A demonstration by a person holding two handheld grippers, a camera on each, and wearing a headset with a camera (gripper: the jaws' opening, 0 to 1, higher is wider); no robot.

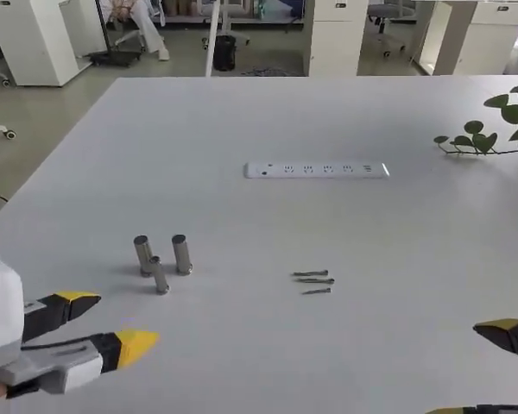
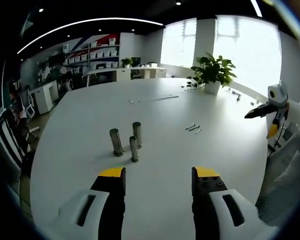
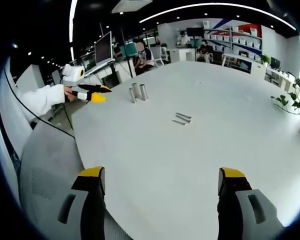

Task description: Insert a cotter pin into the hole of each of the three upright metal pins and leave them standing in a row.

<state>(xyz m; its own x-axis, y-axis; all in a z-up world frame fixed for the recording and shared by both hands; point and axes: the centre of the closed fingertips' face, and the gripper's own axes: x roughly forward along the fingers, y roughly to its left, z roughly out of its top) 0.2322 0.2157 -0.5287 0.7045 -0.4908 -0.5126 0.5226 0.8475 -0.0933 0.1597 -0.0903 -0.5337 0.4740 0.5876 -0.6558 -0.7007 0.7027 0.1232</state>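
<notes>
The white table stood in an open office, with a power strip lying across it. Three metal pins stood upright, clustered near the left gripper. Three cotter pins lay flat and parallel to their right, pointing sideways in the head view. The left gripper view took in the whole potted plant. Both that gripper and the right gripper hovered with jaws apart, empty.

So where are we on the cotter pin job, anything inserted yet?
Done: nothing so far. The three cotter pins lie loose on the table, apart from the three metal pins, which stand upright in a tight cluster, not a row. In hand: nothing; the left gripper and right gripper are both open and empty. Left: all three insertions, then lining the pins up.
</notes>
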